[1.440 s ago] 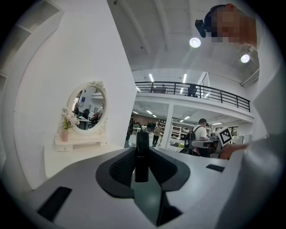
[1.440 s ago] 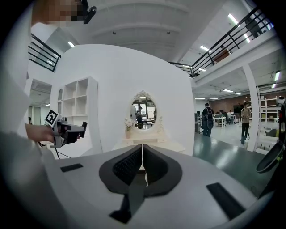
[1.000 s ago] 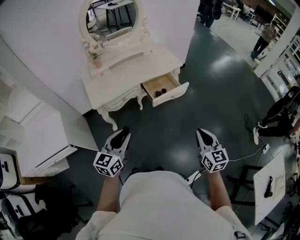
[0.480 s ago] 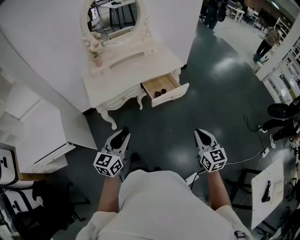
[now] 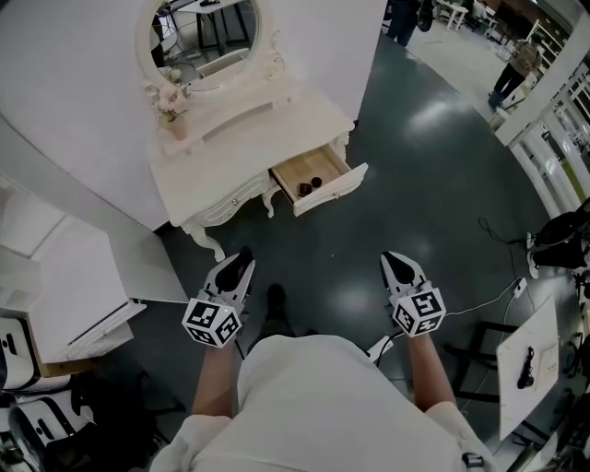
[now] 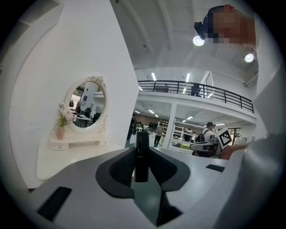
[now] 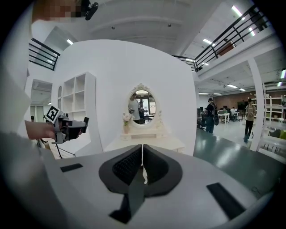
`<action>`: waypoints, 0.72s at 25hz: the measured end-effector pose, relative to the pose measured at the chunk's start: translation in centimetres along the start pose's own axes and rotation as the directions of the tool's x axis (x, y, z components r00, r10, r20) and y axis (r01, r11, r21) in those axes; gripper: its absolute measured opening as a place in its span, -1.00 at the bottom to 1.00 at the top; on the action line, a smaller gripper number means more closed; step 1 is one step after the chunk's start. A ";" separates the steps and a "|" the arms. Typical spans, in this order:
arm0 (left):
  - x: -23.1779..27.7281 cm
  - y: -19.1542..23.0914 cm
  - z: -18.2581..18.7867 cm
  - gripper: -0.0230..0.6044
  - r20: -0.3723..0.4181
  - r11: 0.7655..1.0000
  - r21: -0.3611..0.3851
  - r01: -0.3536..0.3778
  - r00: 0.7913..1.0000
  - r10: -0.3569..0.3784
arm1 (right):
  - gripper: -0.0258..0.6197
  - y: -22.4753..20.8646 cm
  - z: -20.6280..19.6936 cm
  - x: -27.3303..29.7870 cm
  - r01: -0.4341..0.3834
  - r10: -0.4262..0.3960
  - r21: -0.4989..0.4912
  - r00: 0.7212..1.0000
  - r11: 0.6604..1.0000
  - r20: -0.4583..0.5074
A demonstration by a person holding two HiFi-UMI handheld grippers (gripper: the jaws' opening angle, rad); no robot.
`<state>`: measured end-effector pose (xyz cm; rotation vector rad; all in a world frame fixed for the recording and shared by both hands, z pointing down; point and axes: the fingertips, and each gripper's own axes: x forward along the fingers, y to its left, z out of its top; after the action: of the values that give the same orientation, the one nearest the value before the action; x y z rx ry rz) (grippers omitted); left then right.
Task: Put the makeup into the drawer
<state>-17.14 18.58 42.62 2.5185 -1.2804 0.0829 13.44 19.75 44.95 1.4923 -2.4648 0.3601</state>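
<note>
The makeup, a slim dark tube (image 6: 141, 154), is pinched between the two jaws of the left gripper (image 6: 142, 166). In the left gripper view its long axis stands upright, square to the line along which the jaws close. Its lower end sits down between the dark ribbed pads (image 6: 121, 167) and its upper end rises clear above them. We cannot tell which end carries the cap. In the head view the tube is too small to pick out at the tip of the left gripper (image 5: 240, 265).

We hold that gripper low in front of the body, over the dark glossy floor (image 5: 415, 184), its jaws aimed toward the white dressing table (image 5: 249, 138). The tube is well apart from the drawer (image 5: 332, 190), which is pulled out at the table's right end. The drawer's wooden bottom is bare except for a couple of small dark things (image 5: 311, 184) lying near its front.

The right gripper (image 5: 398, 265) is level with the left one and apart from it, also over the floor. In its own view its jaws are pressed together with nothing between them, and they point at the table and its oval mirror (image 7: 142, 105). A small vase of pale flowers (image 5: 171, 115) stands on the table's raised shelf, left of the mirror (image 5: 198, 28). White shelving (image 5: 55, 277) stands left of the table.
</note>
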 end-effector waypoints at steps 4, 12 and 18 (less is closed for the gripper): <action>2.3 2.1 0.9 -0.59 -0.016 0.999 0.020 0.031 0.999 -0.030 | -0.83 -0.8 0.6 2.2 0.025 -0.025 0.007 1.000 1.000 -0.010; 6.9 7.0 1.7 -0.59 -0.054 0.996 0.013 0.091 0.994 -0.091 | -0.83 -0.6 1.5 8.1 0.054 -0.053 0.020 0.997 0.998 -0.048; 10.0 10.9 2.3 -0.59 -0.091 0.990 0.011 0.140 0.986 -0.139 | -0.83 -0.5 3.1 12.0 0.092 -0.090 0.019 0.994 0.996 -0.065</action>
<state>-20.03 4.11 45.09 2.5791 -1.0699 0.1748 8.25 8.59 46.01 1.5699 -2.3415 0.4120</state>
